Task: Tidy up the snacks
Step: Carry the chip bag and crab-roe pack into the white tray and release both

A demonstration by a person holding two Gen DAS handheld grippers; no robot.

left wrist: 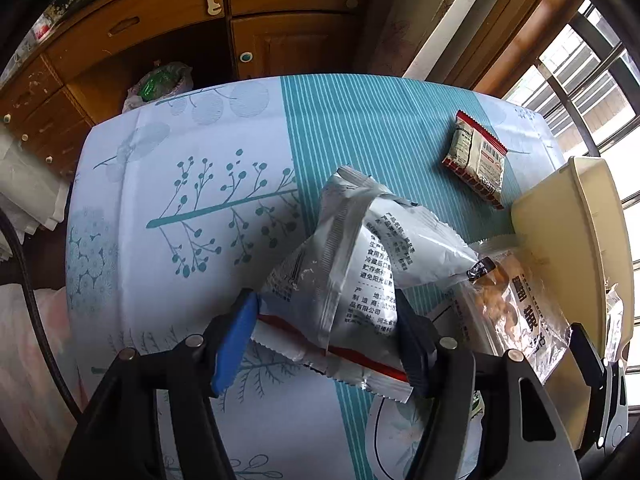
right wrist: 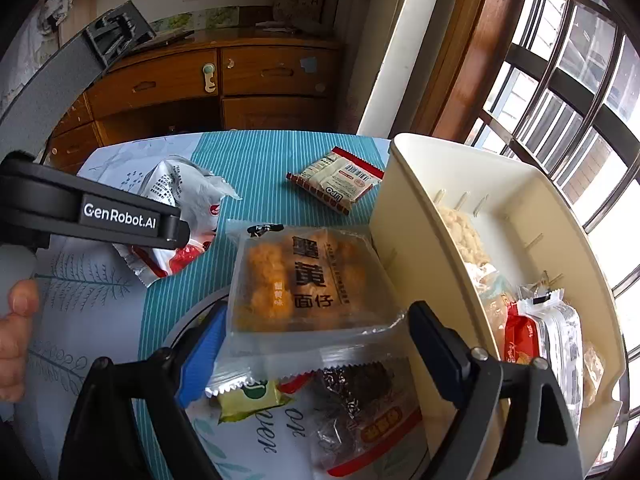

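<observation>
Teal-striped tablecloth [left wrist: 380, 128] fills your left view: your left gripper [left wrist: 324, 336] has 2 fingers clamped on the silver packet [left wrist: 352, 264]. Right view: your right gripper [right wrist: 316, 344] gapes around the orange packet [right wrist: 304, 280], bin [right wrist: 416, 240] just beside its right finger.

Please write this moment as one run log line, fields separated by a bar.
left gripper: shut on silver snack bag | right gripper: open around yellow snack pack | cream bin: partly filled
</observation>
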